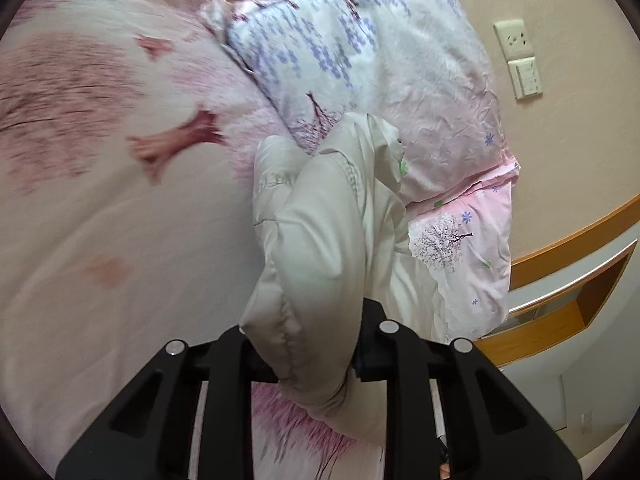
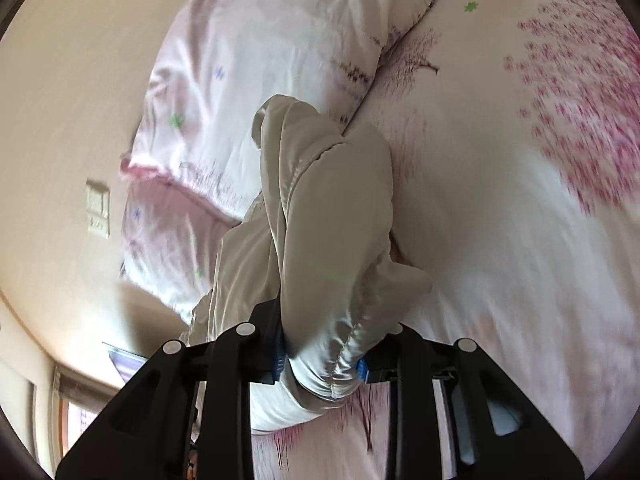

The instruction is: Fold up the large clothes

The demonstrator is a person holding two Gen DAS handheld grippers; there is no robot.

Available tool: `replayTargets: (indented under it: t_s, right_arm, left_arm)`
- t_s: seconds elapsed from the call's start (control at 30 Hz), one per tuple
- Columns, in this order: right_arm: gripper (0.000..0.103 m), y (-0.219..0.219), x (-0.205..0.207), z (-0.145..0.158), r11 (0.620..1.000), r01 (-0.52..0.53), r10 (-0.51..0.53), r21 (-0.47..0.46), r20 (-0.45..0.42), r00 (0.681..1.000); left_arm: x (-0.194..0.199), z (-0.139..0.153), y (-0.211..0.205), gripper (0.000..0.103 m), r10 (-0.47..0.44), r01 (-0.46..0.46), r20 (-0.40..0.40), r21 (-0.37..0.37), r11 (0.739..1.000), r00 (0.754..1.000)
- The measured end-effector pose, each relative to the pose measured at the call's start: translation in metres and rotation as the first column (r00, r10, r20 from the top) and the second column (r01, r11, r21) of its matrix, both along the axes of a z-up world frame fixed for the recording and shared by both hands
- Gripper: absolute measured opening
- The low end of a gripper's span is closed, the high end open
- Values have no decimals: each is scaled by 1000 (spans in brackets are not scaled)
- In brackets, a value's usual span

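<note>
A pale beige-grey padded garment (image 1: 320, 240) hangs bunched between the fingers of my left gripper (image 1: 312, 360), which is shut on its stitched hem above the bed. The same garment (image 2: 332, 240) shows in the right wrist view, where my right gripper (image 2: 320, 364) is shut on another part of its hem. The cloth trails from both grippers toward the pillows. The rest of the garment is hidden behind its own folds.
A bed cover (image 1: 100, 200) with pink tree prints lies under the garment. A pink and blue flowered pillow (image 1: 380, 60) leans at the headboard wall, with wall switches (image 1: 520, 60) beside it. A wooden bedside shelf (image 1: 560, 300) stands at the right.
</note>
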State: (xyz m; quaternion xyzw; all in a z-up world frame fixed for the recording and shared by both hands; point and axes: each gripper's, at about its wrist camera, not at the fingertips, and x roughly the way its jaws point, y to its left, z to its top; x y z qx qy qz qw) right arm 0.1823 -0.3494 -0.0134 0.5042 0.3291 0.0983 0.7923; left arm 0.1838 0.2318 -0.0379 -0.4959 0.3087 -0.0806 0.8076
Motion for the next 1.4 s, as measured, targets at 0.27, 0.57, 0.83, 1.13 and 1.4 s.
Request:
replayTargets:
  t_s: [0.27, 0.57, 0.83, 1.13, 1.4]
  right_arm:
    - [27, 27, -55, -10, 998, -54, 53, -40, -25, 998]
    - [70, 27, -81, 29, 875, 144, -154, -462, 17, 988]
    - [31, 141, -42, 78, 768, -113, 258, -630, 143, 955]
    - [13, 274, 7, 70, 569, -323, 522, -756, 29, 852]
    - [13, 284, 21, 43, 534, -411, 502, -739, -114, 858]
  left_arm:
    - [-70, -11, 25, 24, 59, -59, -11, -27, 998, 998]
    - [-75, -22, 24, 57, 79, -78, -36, 28, 997, 996]
    - [-70, -26, 21, 62, 69, -68, -36, 26, 997, 997]
    - [-66, -23, 19, 62, 80, -79, -32, 48, 996, 996]
    - [-63, -27, 21, 62, 82, -81, -27, 29, 996, 996]
